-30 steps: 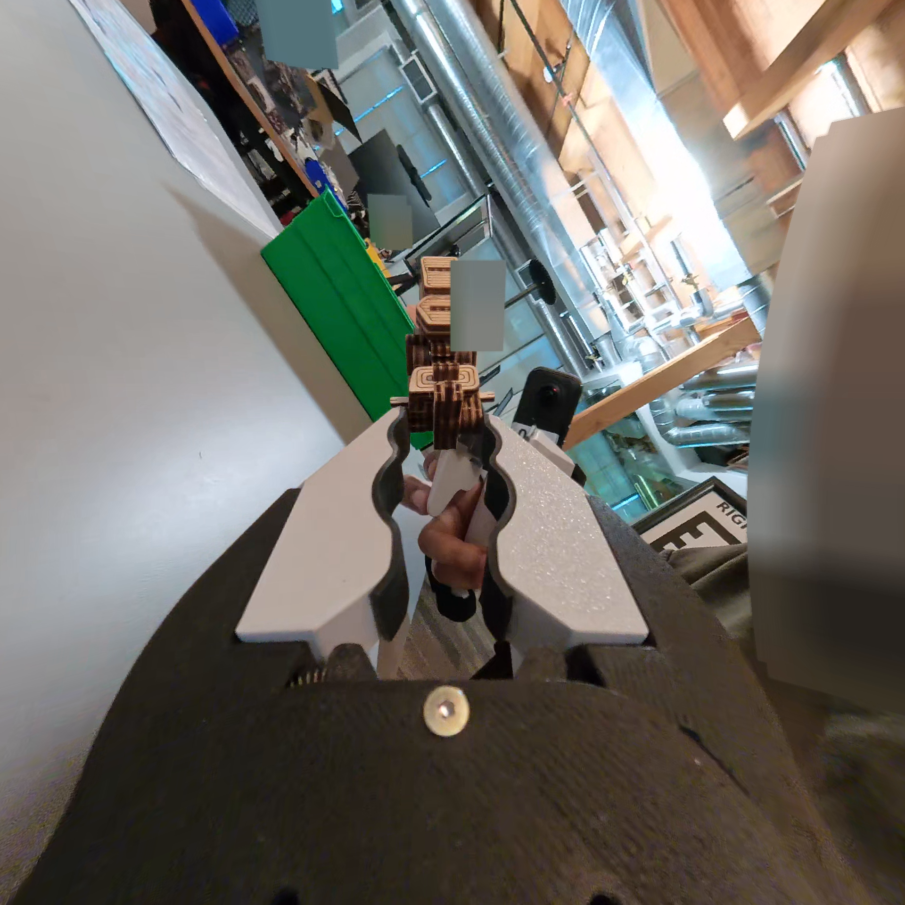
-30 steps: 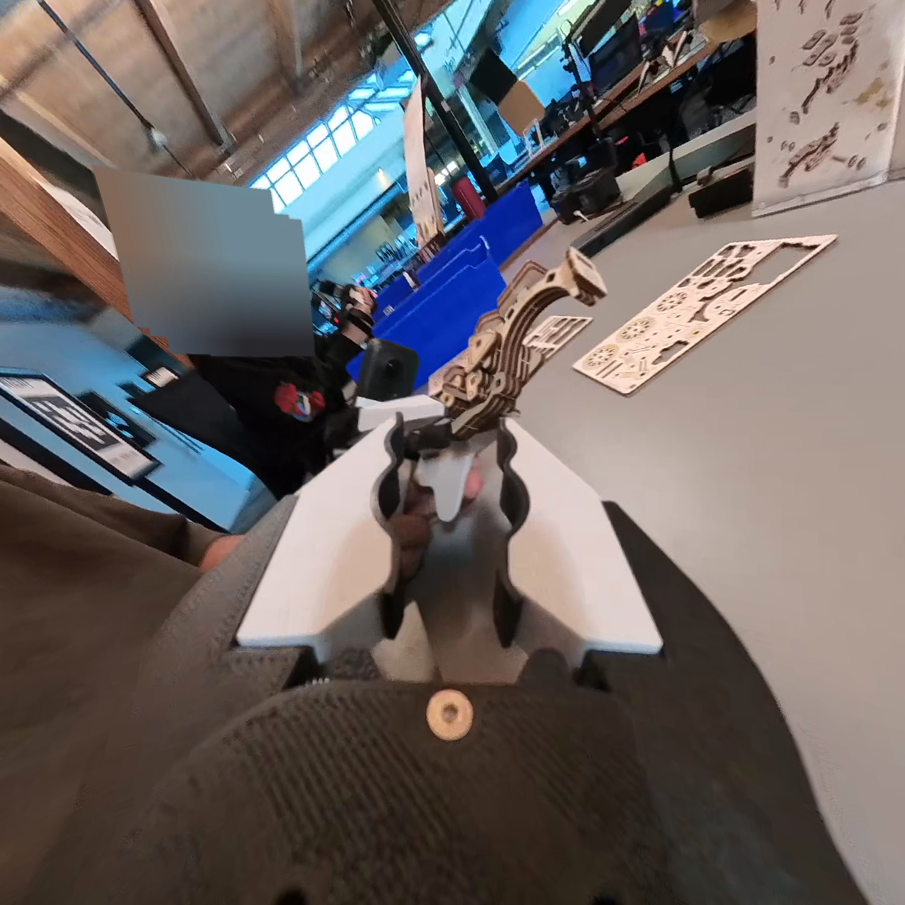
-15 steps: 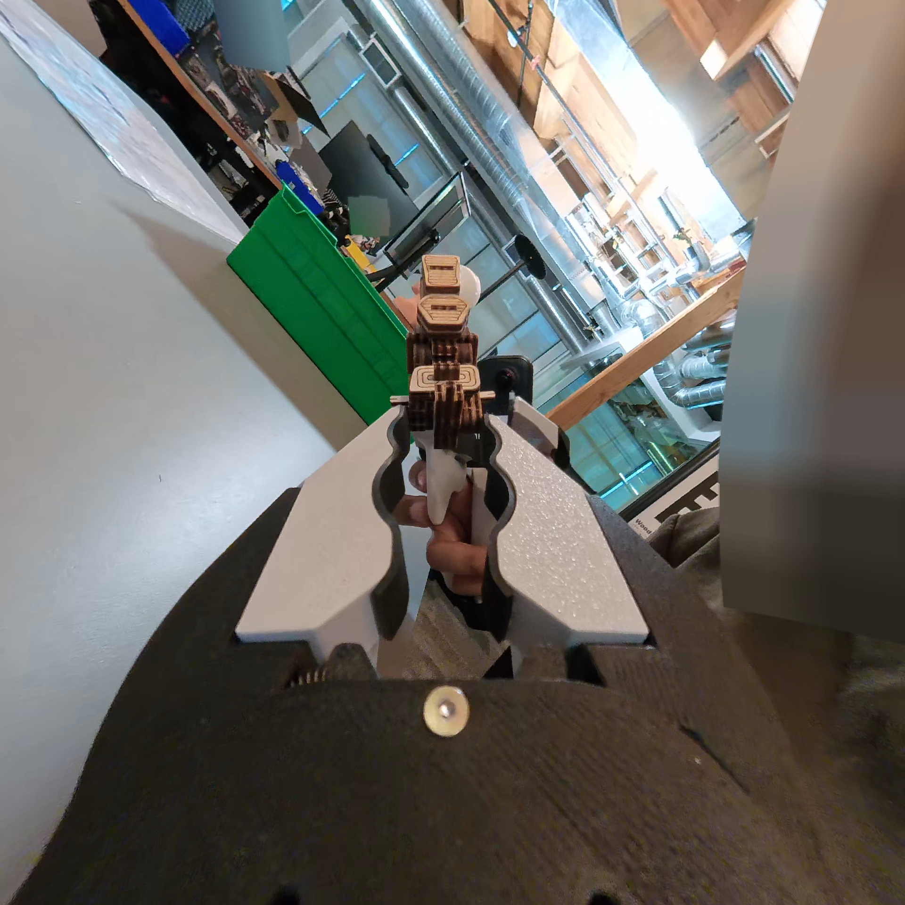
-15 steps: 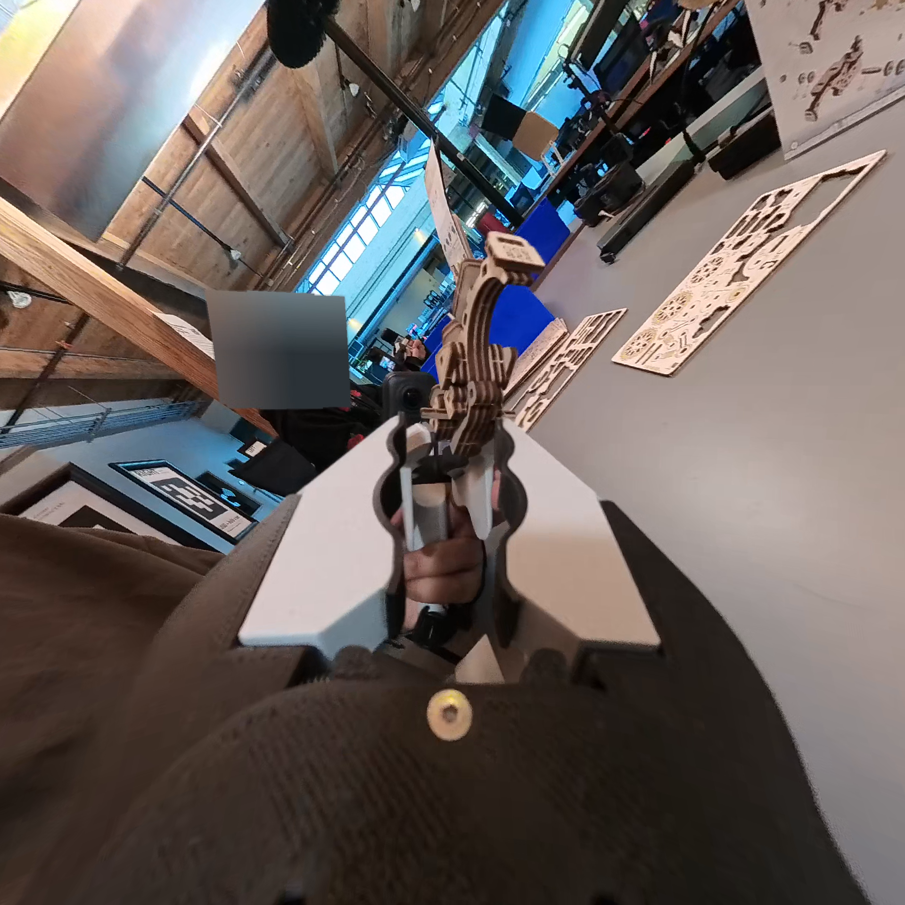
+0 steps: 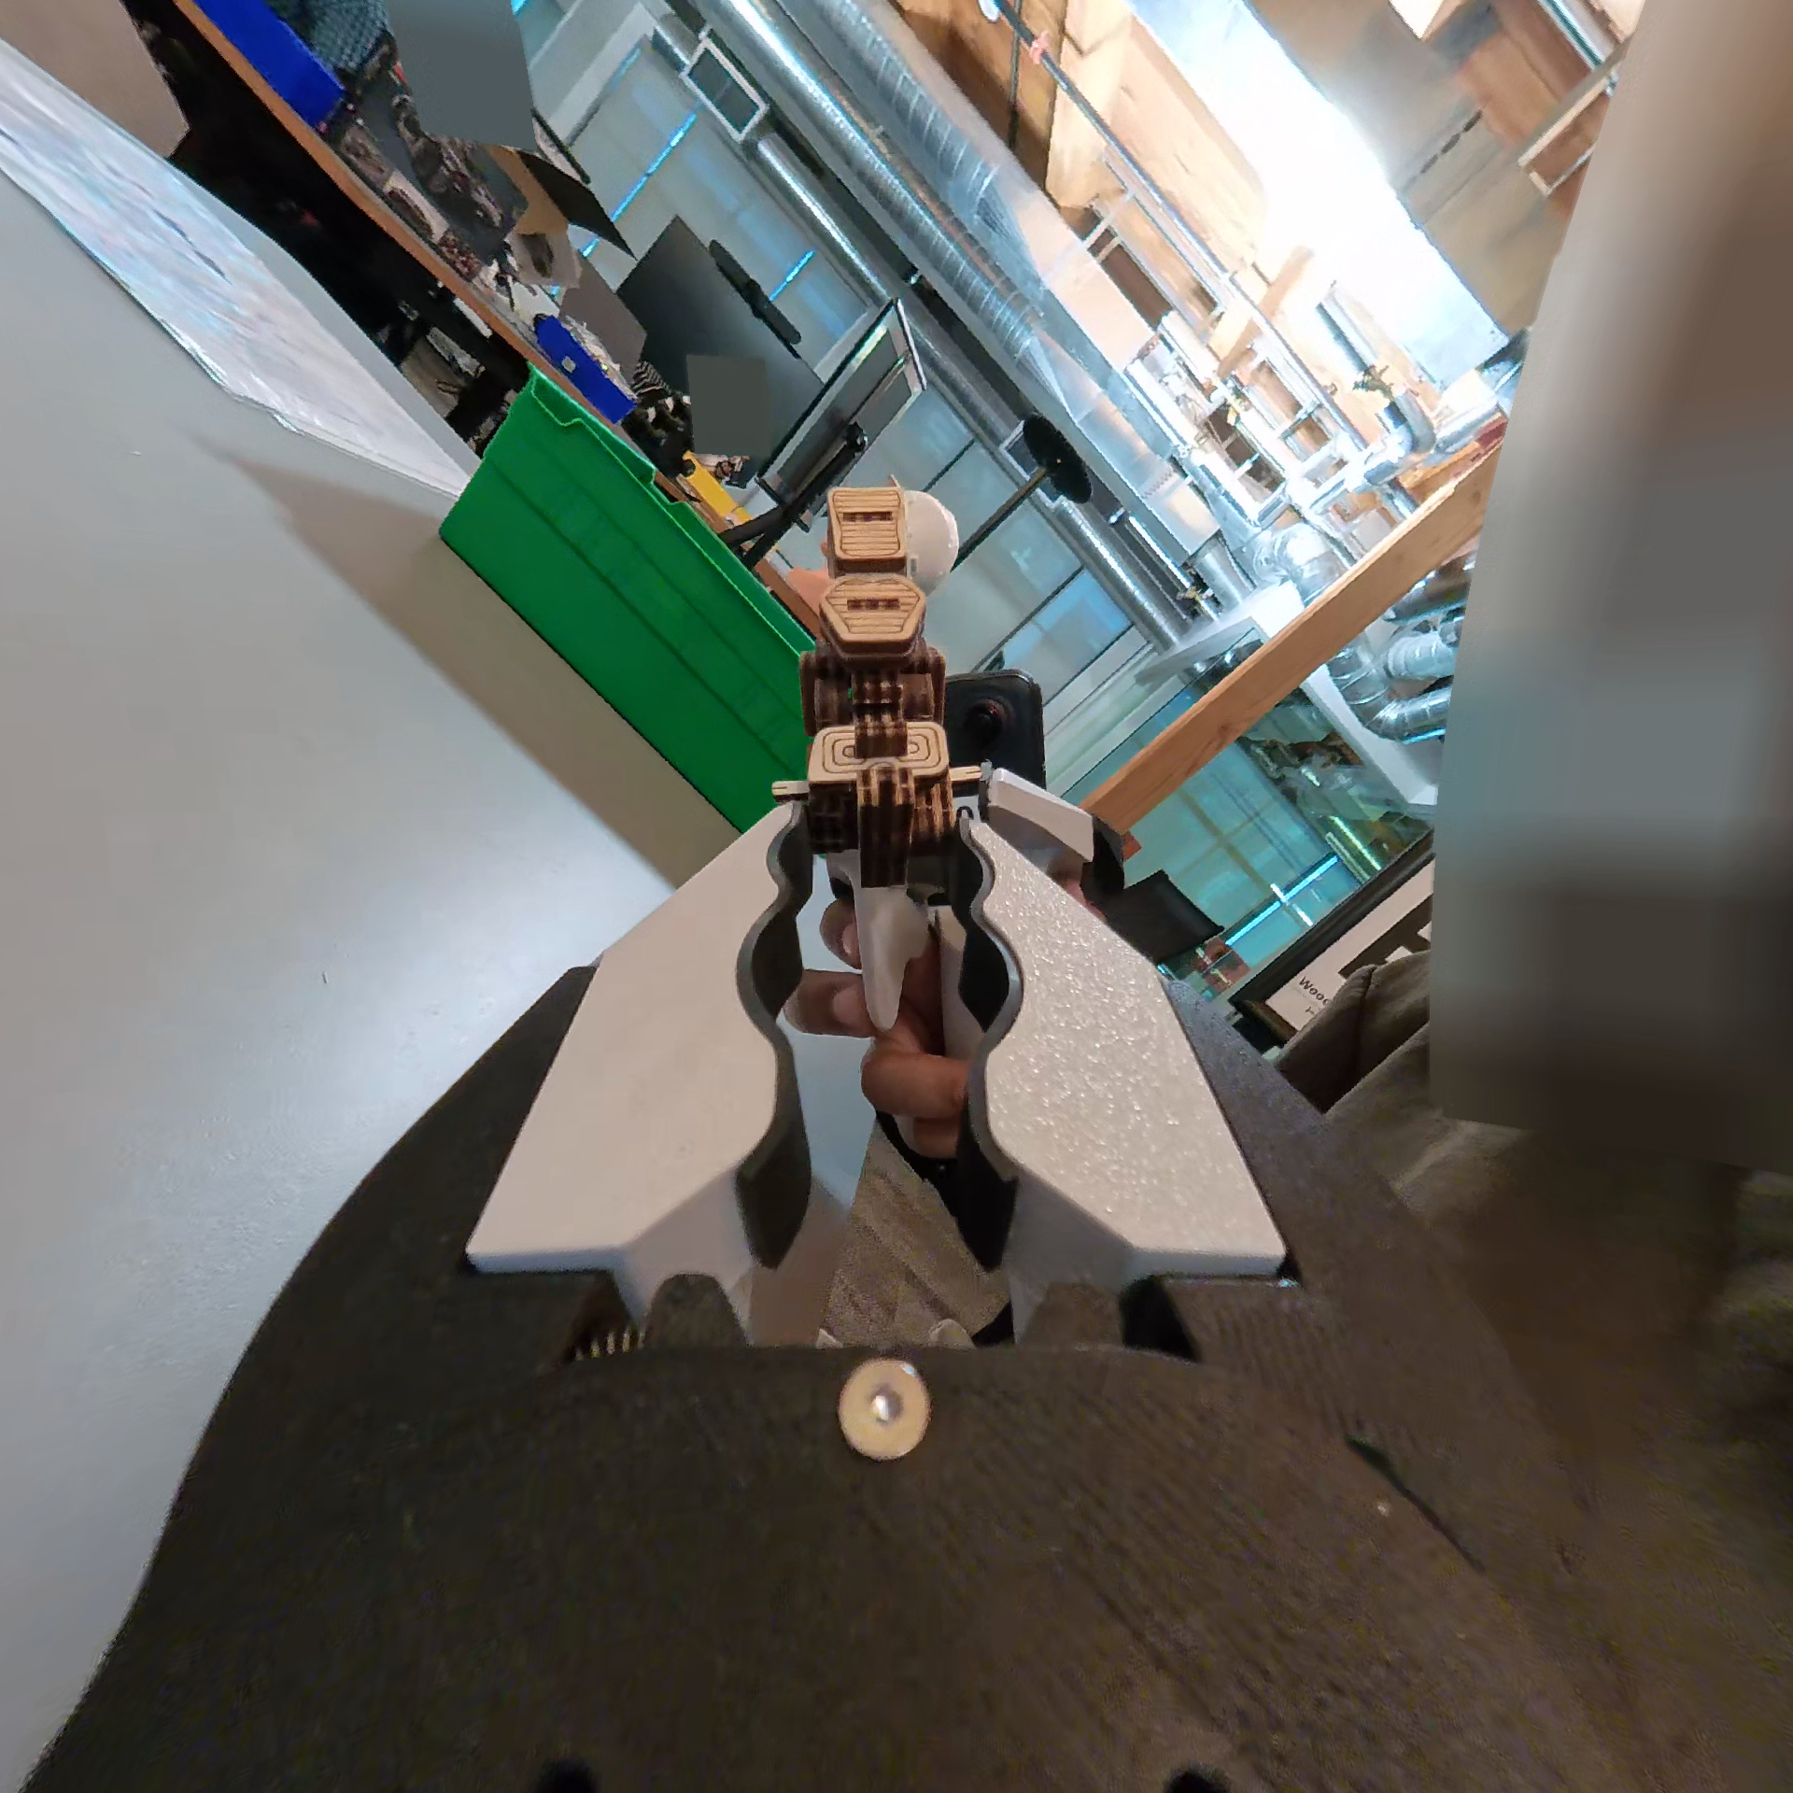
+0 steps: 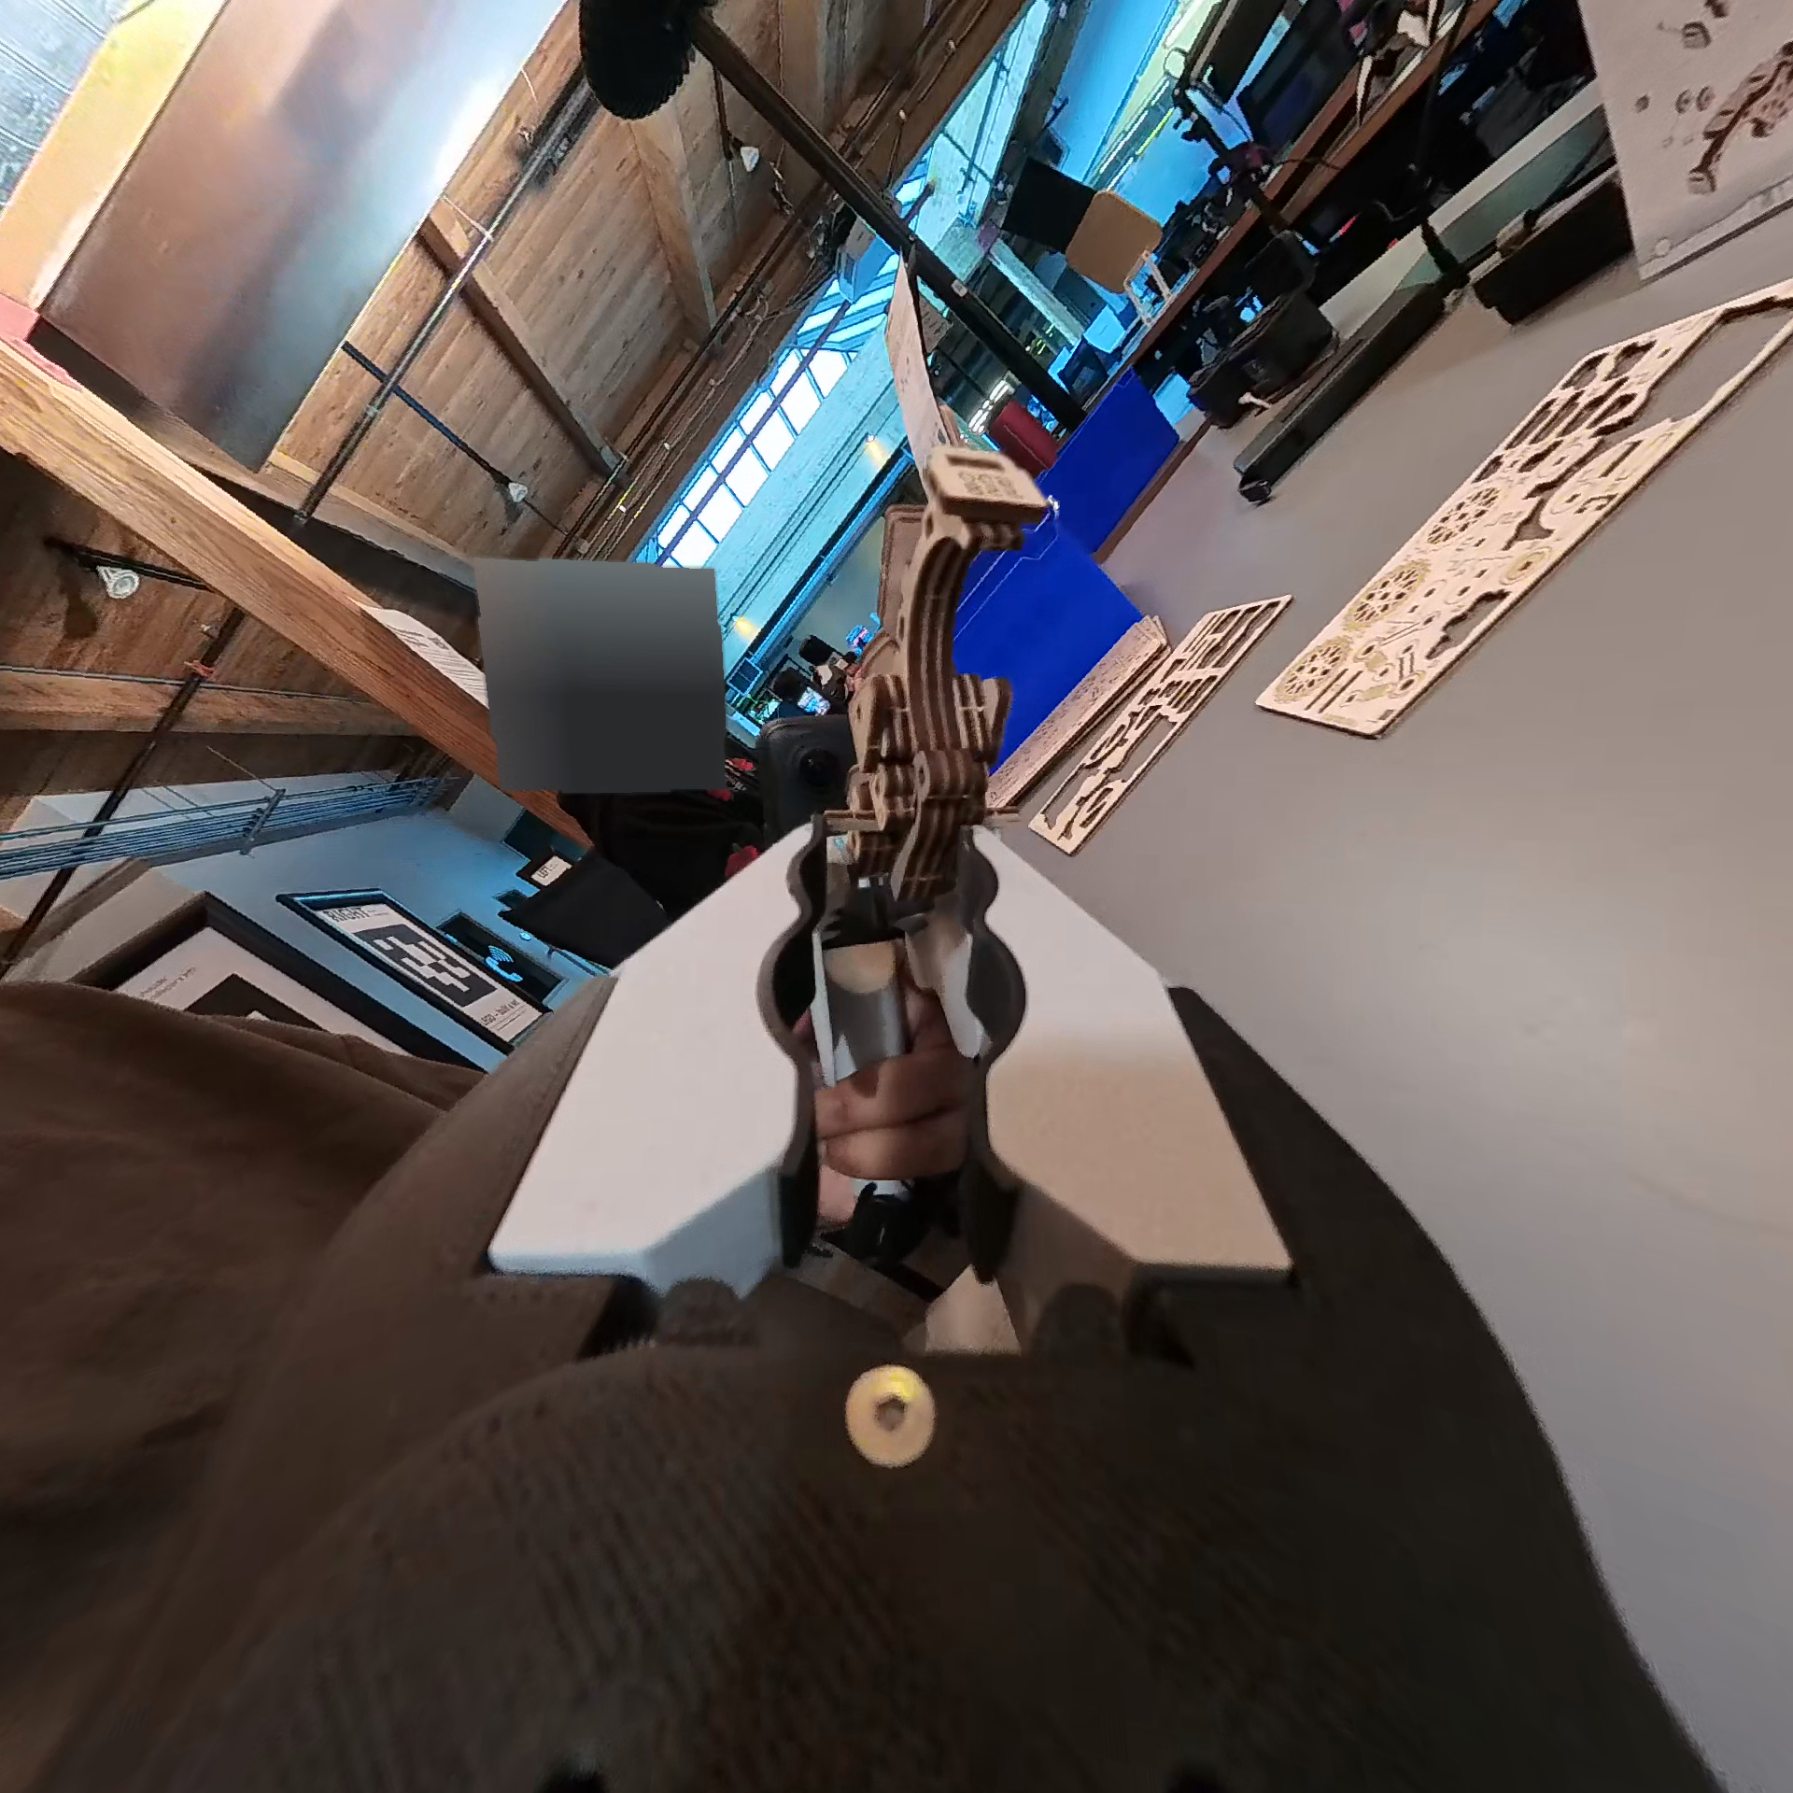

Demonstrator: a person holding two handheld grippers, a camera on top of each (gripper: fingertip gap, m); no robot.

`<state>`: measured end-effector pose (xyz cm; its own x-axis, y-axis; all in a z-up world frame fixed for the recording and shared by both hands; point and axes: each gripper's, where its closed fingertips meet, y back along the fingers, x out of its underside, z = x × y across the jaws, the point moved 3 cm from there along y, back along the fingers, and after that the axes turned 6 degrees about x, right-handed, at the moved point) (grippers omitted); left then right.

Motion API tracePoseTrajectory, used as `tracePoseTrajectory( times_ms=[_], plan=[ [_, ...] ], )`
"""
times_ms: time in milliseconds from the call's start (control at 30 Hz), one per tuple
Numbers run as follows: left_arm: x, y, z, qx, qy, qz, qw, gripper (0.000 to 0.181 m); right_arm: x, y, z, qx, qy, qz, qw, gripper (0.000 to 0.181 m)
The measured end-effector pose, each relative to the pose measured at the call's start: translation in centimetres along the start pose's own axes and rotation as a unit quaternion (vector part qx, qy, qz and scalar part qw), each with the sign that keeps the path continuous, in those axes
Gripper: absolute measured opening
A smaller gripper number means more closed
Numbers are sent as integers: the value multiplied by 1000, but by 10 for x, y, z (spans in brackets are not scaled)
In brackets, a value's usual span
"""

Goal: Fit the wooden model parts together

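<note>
While both claws, left claw point(image 5: 881, 842) and right claw point(image 6: 897, 854), stay clenched on the wooden model point(image 6: 927, 699), it has swung upright, well above the worktop point(image 6: 1455, 970), so fitting continues.

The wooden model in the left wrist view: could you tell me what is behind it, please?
Behind the wooden model sit a black camera, a green bin and a white round object. The model covers most of that object, so I cannot identify it.

Tan-and-brown striped wooden model point(image 5: 876, 766)
</note>
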<state>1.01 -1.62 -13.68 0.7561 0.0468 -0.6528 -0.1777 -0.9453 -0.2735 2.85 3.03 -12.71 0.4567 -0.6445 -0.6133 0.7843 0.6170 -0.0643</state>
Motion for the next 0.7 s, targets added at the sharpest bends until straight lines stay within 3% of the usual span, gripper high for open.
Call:
tracePoseTrajectory(
  times_ms=[433, 567, 700],
  plan=[
    [-2, -1, -2, 5, 7, -2, 1000, 26, -1, 1, 3, 2, 56, 3, 998, 24],
    [-7, 2, 0, -5, 8, -13, 1000, 26, -3, 1, 5, 13, 106, -3, 994, 36],
    [-14, 7, 4, -16, 17, -27, 999, 26, -1, 0, 4, 53, 218, 3, 974, 38]
  ],
)
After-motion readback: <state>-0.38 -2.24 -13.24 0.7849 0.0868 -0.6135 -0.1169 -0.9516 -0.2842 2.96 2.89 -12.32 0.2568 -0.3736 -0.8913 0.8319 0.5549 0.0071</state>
